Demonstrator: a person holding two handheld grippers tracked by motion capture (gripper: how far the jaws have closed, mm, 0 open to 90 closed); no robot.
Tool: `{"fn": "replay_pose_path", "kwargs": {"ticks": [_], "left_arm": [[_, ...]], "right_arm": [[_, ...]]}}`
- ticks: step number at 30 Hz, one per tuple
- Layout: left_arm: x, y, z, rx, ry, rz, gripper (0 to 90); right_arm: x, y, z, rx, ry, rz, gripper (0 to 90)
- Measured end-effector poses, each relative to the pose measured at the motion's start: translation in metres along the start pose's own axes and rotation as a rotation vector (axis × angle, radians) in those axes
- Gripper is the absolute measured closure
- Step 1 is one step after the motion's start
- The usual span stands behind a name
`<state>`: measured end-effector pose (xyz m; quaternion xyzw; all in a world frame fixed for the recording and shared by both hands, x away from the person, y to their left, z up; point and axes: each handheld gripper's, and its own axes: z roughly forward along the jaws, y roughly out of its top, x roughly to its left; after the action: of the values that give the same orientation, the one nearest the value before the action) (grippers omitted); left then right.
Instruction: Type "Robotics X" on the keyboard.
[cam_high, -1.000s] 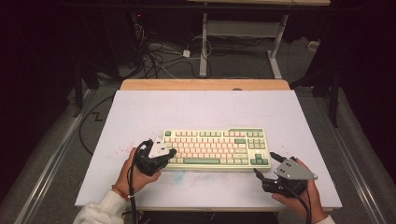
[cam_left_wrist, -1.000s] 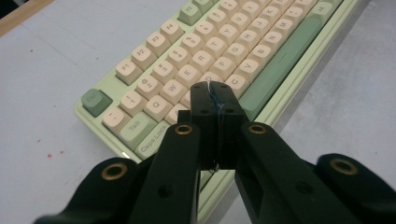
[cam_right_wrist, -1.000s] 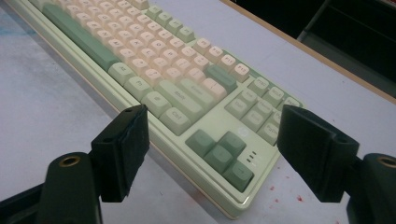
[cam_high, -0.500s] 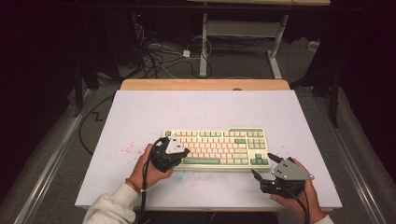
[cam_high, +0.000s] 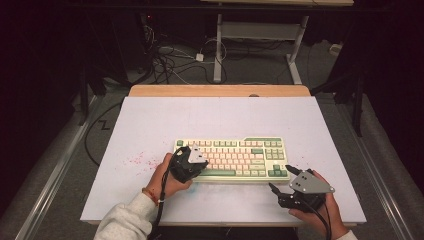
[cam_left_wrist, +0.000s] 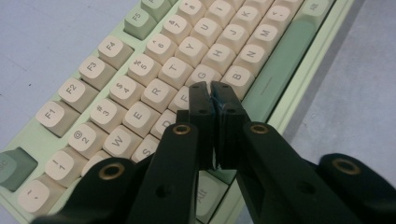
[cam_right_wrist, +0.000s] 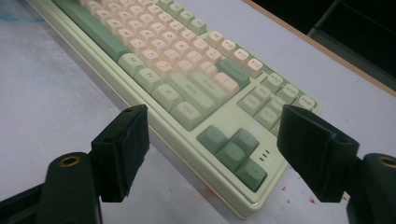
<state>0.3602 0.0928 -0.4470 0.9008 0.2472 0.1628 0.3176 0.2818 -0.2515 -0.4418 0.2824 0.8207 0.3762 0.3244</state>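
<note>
While the closed left tool (cam_left_wrist: 212, 91) hovers over keyboard (cam_left_wrist: 140, 88) letters, right tool (cam_right_wrist: 212, 140) gapes empty.

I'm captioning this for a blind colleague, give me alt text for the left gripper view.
The left gripper, its two black jaws closed together with nothing between them, points down at a pale green keyboard with cream keycaps, its tips over the F, G and V keys. A white table surface lies beyond the keyboard.

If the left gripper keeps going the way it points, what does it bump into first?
Probably the keyboard: the shut left gripper points down at its letter keys, about where F, G and V meet. Which key comes first is unclear.
</note>
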Motion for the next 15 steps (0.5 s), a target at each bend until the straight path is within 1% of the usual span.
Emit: {"fn": "replay_pose_path", "kwargs": {"ticks": [9,13,15], "left_arm": [[0.0000,-0.0001,0.0035,0.019,0.006,0.009,85.2],[0.0004,-0.0006,0.0043,0.016,0.010,0.004,84.7],[0.0004,-0.0008,0.0051,0.020,0.009,0.006,85.0]], "right_arm": [[0.0009,0.0001,0.0011,0.003,0.008,-0.005,25.4],[0.0017,0.0000,0.0016,0.008,0.008,-0.006,25.5],[0.0021,0.0002,0.0019,0.009,0.010,-0.016,25.6]]}}
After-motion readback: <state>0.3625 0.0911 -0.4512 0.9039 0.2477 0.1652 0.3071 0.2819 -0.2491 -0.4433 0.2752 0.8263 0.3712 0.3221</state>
